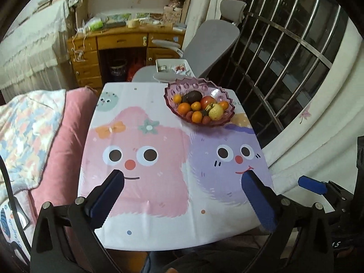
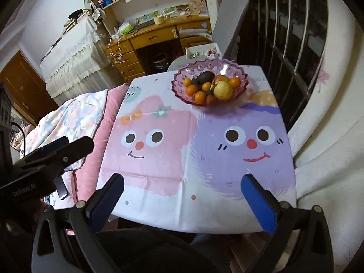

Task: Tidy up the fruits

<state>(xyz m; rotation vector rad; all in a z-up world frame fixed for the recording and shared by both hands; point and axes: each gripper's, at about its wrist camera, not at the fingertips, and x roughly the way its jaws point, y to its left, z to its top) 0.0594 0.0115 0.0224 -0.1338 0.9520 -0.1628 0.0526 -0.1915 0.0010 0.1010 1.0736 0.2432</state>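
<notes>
A pink scalloped glass bowl [image 1: 224, 120] stands at the far right of the table and also shows in the right wrist view [image 2: 179, 91]. It holds several oranges [image 1: 183, 108], a dark avocado [image 1: 193, 96], a red apple [image 1: 207, 101] and a yellow pear-like fruit [image 1: 216, 112]; the yellow fruit [image 2: 223, 90] and avocado [image 2: 205, 76] show in the right wrist view too. My left gripper [image 1: 183, 177] is open and empty above the table's near edge. My right gripper [image 2: 182, 180] is open and empty, also over the near edge. Both are far from the bowl.
The table carries a cartoon cloth [image 1: 145, 141] with pink and purple faces. A pink bed with a quilt [image 1: 27, 132] lies to the left. A grey chair [image 1: 209, 43] stands behind the table, a window grille [image 1: 284, 56] to the right, a wooden desk [image 1: 118, 43] at the back.
</notes>
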